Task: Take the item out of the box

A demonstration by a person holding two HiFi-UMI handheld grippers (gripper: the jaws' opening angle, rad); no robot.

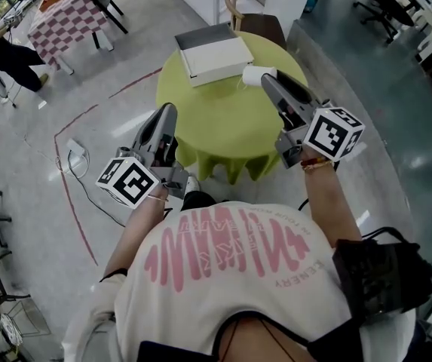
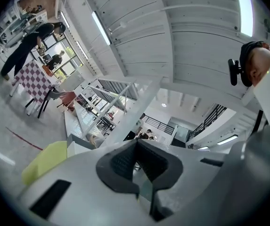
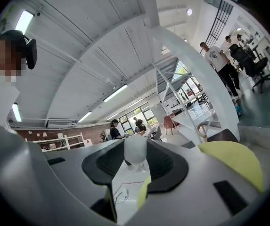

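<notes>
Roughly level, R gripper (image 1: 265, 78) holds white item (image 1: 255, 74) over table (image 1: 223, 123); L gripper (image 1: 169, 111) closed.

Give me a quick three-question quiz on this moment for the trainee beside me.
1. Multiple choice: what is between the jaws of the right gripper? A) a white item B) a red cable C) nothing
2. Fill in: the white box sits on a round table covered with a ____ cloth.
3. True or false: the left gripper is gripping the white box.

Key: 1 A. 2 yellow-green. 3 false: its jaws are together with nothing between them, short of the table.
</notes>
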